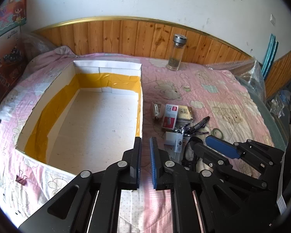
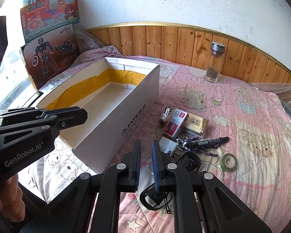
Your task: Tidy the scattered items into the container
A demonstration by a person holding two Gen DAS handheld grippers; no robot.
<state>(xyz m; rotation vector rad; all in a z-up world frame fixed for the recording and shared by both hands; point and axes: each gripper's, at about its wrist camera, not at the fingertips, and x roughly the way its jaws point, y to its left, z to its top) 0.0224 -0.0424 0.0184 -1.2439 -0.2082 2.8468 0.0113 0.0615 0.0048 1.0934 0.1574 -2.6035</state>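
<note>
A white cardboard box (image 1: 139, 89) (image 2: 137, 104) with yellow tape inside lies empty on the pink quilt. To its right lies a pile: a red-and-white staple box (image 1: 169, 116) (image 2: 174, 124), a gold packet (image 1: 186, 113) (image 2: 197, 126), a black marker (image 1: 200, 124) (image 2: 209, 141), a white charger (image 1: 173, 141) (image 2: 167, 145), a black cable (image 1: 190, 155) (image 2: 188, 161) and a green tape roll (image 1: 217, 133) (image 2: 229, 162). My left gripper (image 1: 145, 143) hovers by the box's near right corner, jaws slightly apart and empty. My right gripper (image 2: 146, 147) hovers over the pile's near edge, jaws slightly apart and empty.
A glass bottle (image 1: 175, 53) (image 2: 214, 62) stands at the back by the wood panelling. Toy boxes (image 2: 50, 38) lean against the wall on the left. A pink binder clip (image 1: 21, 178) lies on the quilt front left. Bubble wrap (image 1: 250, 71) lies at the right edge.
</note>
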